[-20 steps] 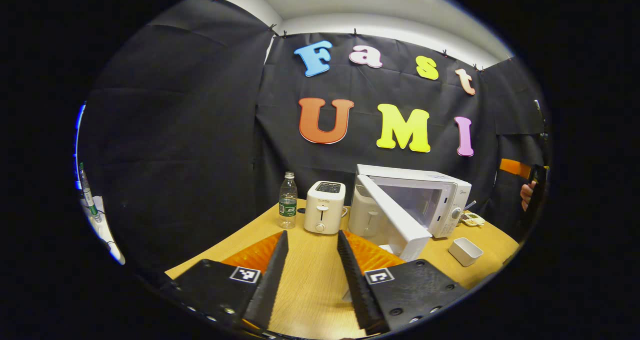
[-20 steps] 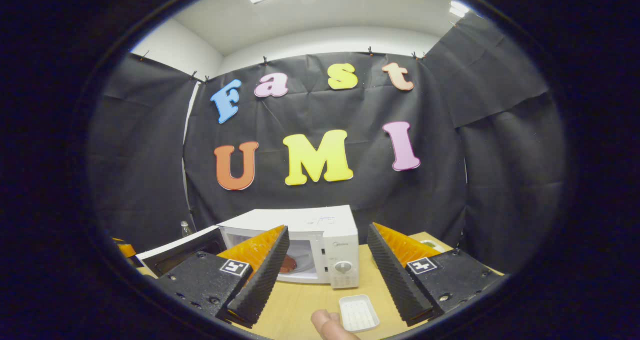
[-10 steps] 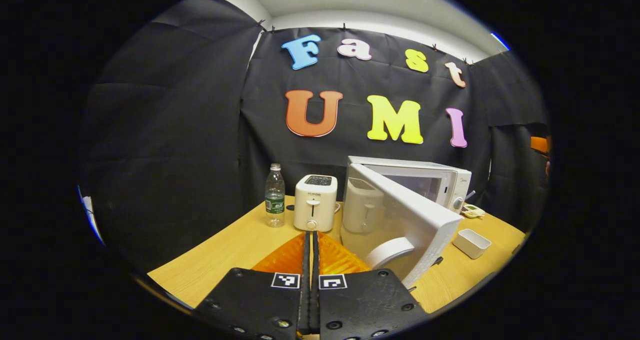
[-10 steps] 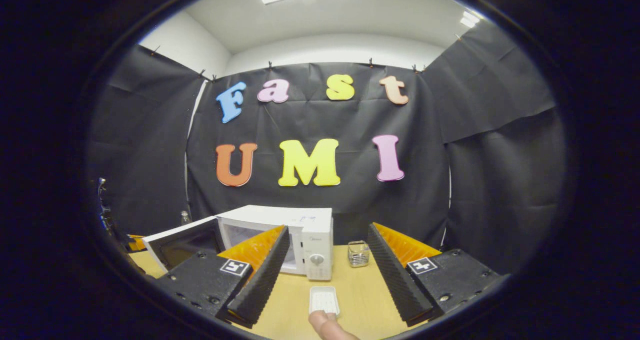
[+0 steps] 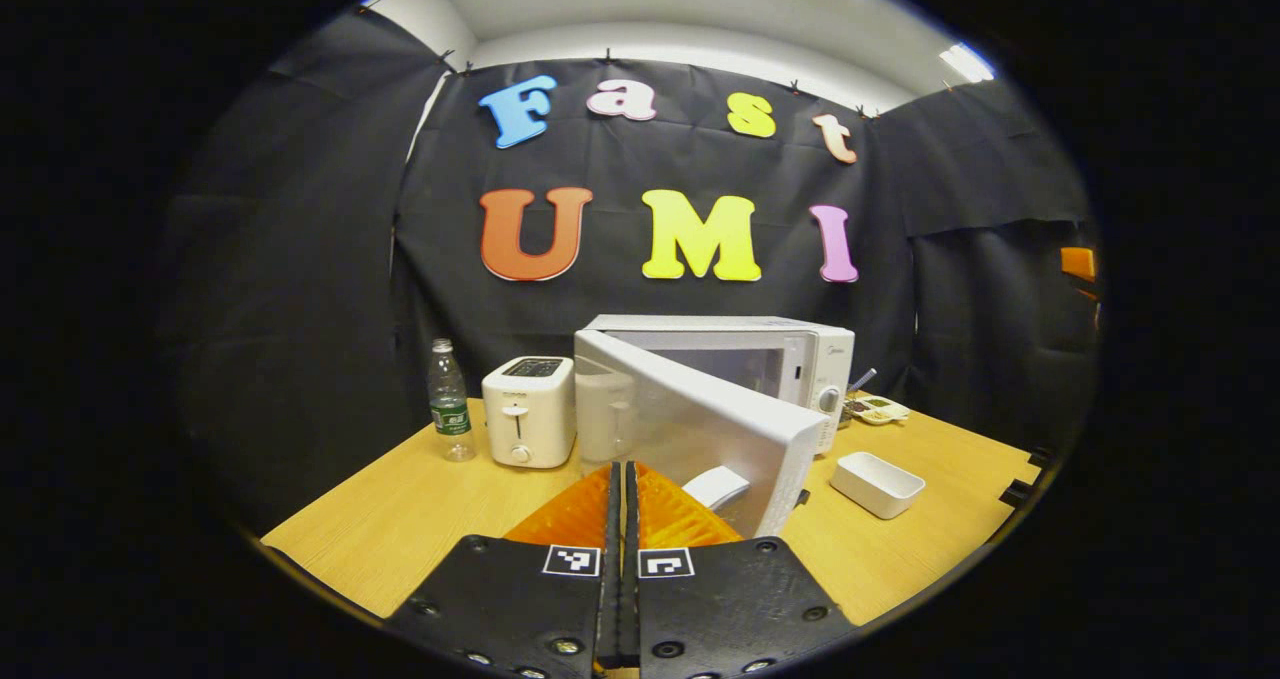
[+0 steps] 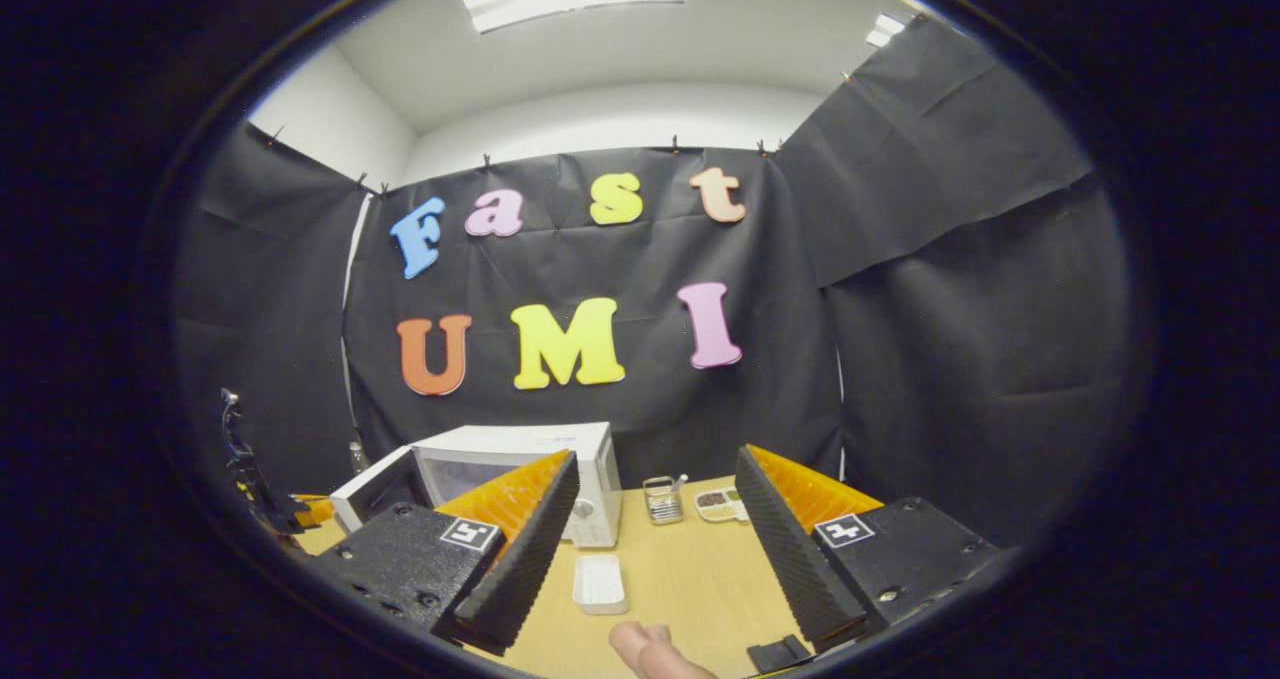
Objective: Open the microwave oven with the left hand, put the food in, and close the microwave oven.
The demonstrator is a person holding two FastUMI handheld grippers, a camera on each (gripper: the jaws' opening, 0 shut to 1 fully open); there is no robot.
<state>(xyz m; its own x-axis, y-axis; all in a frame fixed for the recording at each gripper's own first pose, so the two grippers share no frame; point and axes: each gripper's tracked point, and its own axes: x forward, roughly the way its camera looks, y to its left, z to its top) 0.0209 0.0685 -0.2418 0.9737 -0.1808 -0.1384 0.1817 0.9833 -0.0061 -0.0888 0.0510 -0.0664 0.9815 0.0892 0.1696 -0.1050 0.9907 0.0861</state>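
Left gripper view sits low over the worktop [image 5: 400, 519], looking along its own fingers at the microwave [image 5: 720, 379] from fairly near. Right gripper view looks from farther back (tilted up more), and both share that microwave [image 6: 520, 469] and the white tray [image 6: 600, 584].

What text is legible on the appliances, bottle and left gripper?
None is readable.
Microwave: small mark on the control panel, too blurred to read.
Toaster: small mark on the front, too small to read.
Bottle: green label, print too small to read.
Left gripper: square coded markers, no words.
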